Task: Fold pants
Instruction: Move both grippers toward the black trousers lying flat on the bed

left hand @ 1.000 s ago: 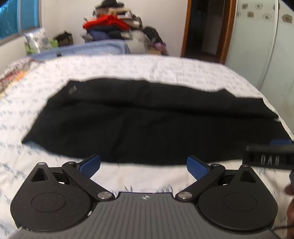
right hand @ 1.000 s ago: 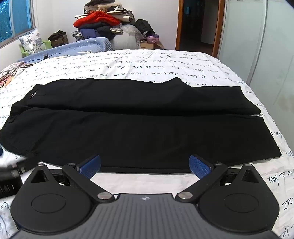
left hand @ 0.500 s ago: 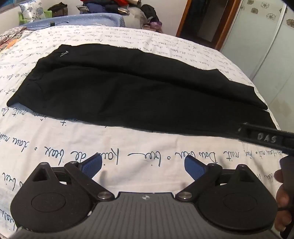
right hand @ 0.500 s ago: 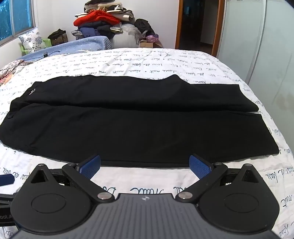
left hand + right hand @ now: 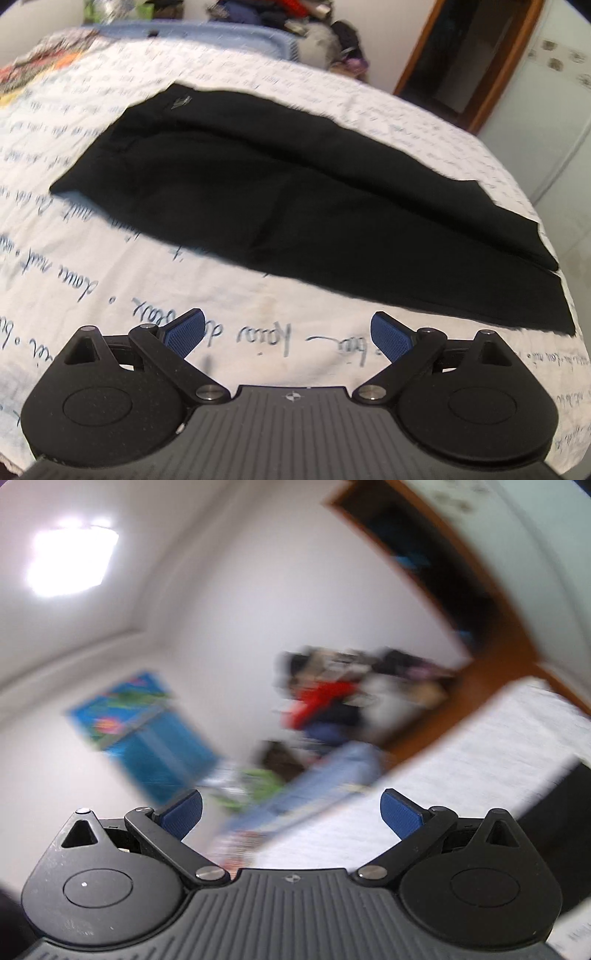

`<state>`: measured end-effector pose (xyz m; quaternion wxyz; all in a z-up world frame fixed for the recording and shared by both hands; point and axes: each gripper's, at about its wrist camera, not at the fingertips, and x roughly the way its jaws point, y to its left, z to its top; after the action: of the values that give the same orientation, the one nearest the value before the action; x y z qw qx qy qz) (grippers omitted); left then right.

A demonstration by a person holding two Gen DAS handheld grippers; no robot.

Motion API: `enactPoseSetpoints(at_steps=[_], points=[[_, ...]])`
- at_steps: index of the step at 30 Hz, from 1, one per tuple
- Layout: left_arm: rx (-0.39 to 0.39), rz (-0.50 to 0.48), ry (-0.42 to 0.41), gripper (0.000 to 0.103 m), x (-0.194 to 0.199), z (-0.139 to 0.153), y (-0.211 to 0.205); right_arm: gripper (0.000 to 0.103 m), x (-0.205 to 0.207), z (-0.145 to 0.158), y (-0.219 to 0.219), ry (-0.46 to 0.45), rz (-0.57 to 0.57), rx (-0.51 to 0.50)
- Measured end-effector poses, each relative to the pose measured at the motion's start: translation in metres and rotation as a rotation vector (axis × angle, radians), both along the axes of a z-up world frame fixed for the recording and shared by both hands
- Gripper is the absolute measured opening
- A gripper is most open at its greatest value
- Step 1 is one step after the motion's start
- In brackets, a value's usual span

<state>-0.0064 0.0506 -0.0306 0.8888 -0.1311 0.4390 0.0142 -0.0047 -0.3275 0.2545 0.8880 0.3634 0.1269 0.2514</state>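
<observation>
The pants lie flat on the bed, long axis ten to four o'clock, ahead of the wide-open left gripper; the wide-open right gripper points away.

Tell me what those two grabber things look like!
The left gripper and right gripper match: black plastic, two round discs each, a grey ribbed body with a tiny white logo, silver screws, and bright blue textured pads on the jaws.
</observation>
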Motion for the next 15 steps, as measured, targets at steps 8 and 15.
enactPoseSetpoints(at_steps=[8,15], points=[[0.002,0.041,0.006,0.098,0.009,-0.001,0.009,0.103,0.024,0.004,0.005,-0.035,0.216,0.159],[0.017,0.031,0.04,0.098,0.014,-0.009,0.008,0.103,0.04,-0.008,0.004,0.014,0.215,0.16]])
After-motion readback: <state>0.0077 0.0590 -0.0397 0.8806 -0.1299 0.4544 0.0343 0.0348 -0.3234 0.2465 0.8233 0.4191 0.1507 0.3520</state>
